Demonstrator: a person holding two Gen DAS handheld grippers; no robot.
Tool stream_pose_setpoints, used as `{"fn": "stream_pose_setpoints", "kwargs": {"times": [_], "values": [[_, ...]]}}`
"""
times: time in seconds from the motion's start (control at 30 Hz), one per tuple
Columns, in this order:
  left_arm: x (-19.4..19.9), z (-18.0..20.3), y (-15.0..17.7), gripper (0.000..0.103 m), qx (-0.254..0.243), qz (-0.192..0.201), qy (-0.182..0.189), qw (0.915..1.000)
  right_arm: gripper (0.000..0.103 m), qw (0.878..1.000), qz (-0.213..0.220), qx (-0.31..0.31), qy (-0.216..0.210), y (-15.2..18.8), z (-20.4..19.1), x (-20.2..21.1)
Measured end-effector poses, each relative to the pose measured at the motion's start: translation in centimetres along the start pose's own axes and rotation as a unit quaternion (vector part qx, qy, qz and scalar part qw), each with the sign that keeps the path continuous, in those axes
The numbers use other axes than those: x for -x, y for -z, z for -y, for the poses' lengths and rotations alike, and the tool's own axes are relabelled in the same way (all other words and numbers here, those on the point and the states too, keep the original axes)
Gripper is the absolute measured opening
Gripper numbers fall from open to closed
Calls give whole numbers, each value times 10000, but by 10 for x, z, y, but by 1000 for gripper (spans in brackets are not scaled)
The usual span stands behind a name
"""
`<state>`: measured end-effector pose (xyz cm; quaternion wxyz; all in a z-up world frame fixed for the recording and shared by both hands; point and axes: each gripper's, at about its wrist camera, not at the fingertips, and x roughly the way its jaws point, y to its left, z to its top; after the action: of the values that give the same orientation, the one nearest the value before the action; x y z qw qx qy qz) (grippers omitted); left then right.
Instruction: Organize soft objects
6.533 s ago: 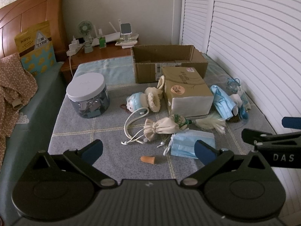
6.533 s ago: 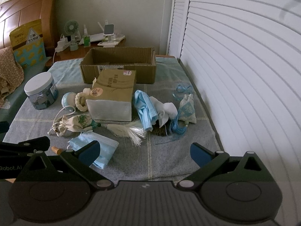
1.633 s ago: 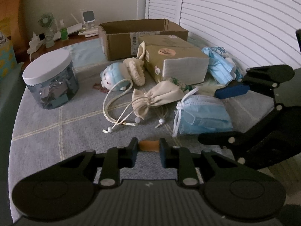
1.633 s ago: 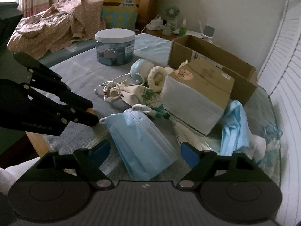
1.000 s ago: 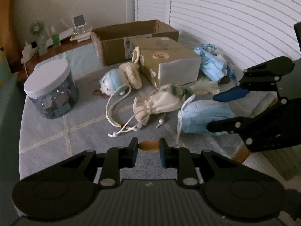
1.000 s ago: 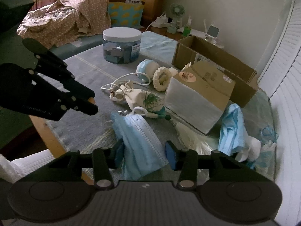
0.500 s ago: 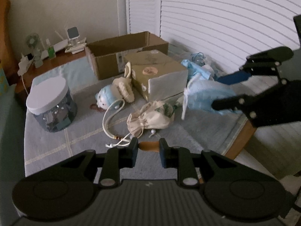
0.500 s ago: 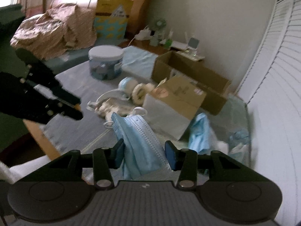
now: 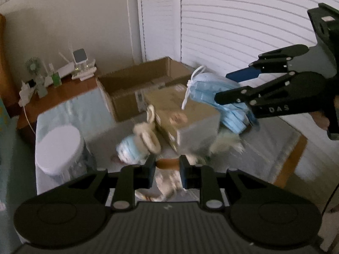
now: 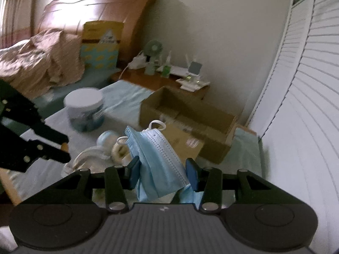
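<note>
Blue face mask (image 10: 157,160) is pinched between the blue pads of the right hand-held gripper (image 10: 163,174), dead centre in the lower half of the right wrist frame, white ear loops sticking up at the top and the mask up off the worktop (image 10: 118,97). From the left wrist view the same mask hangs in the right-middle of the frame, in front of the white louvred doors (image 9: 243,31). The left hand-held gripper (image 9: 167,166) is clamped on a small orange foam earplug (image 9: 168,163), bottom centre of that frame. Behind it, pretty motion-blurred, there's an open cardboard box (image 9: 139,84), a closed kraft box (image 9: 186,118), a little blue plush (image 9: 129,150) and a white-lidded jar (image 9: 59,146) at the left.
</note>
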<state>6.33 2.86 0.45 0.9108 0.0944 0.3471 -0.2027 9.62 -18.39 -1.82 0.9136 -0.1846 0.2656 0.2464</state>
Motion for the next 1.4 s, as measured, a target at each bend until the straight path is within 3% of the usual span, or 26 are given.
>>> {"fn": "stream_pose_setpoints", "kwargs": {"times": [0.33, 0.63, 0.8, 0.83, 1.03, 1.4], "values": [[-31, -23, -44, 22, -65, 220, -166, 9996, 51, 9992, -15, -350, 203, -42, 52, -65], [-53, -31, -64, 22, -178, 211, -267, 9993, 51, 9972, -177, -585, 438, -71, 97, -127], [-66, -35, -72, 22, -213, 159, -292, 9992, 77, 9949, -280, -754, 603, -72, 110, -153], [-67, -35, -74, 22, -224, 158, -293, 9992, 84, 9945, -280, -773, 642, -70, 110, -154], [-80, -40, -96, 22, -283, 177, -317, 9989, 103, 9934, -157, -966, 591, -56, 105, -127], [-121, -66, -144, 22, -170, 219, -610, 9978, 103, 9903, -119, -1222, 652, -24, 79, -62]]}}
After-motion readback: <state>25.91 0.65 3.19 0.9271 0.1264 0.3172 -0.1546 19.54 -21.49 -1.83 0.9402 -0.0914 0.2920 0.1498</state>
